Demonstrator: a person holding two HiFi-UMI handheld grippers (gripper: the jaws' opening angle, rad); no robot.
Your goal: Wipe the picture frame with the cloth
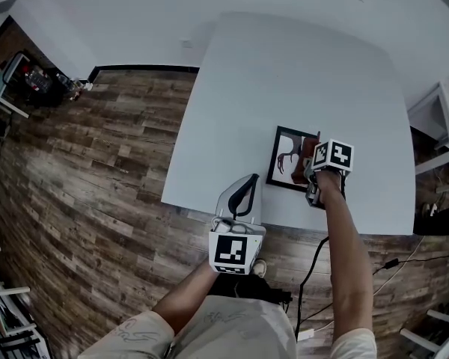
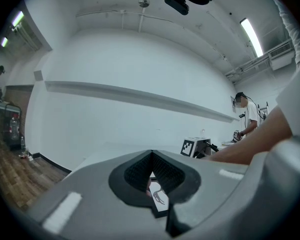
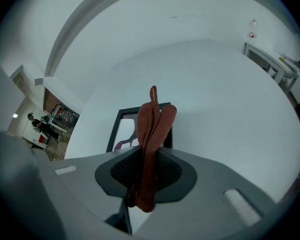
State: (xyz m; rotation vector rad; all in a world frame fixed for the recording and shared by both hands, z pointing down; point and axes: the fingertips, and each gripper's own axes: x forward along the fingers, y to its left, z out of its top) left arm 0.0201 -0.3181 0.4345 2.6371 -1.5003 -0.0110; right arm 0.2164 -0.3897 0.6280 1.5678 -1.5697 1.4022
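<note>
A black picture frame [image 1: 284, 159] with a white print lies flat on the white table [image 1: 299, 73], near its front edge. My right gripper [image 1: 310, 167] is over the frame's right side, shut on a reddish-brown cloth [image 1: 306, 151]. In the right gripper view the folded cloth [image 3: 150, 129] sticks up between the jaws, with the frame [image 3: 122, 129] just beyond it. My left gripper [image 1: 251, 179] hovers at the table's front edge, left of the frame, shut and holding nothing. A sliver of the frame [image 2: 159, 196] shows past its closed jaws [image 2: 151, 156].
Wooden floor [image 1: 97, 163] surrounds the table. A white cabinet [image 1: 441, 126] stands to the right, and a black cable [image 1: 314, 275] runs on the floor by my legs. A person [image 2: 247, 116] stands far off at another table.
</note>
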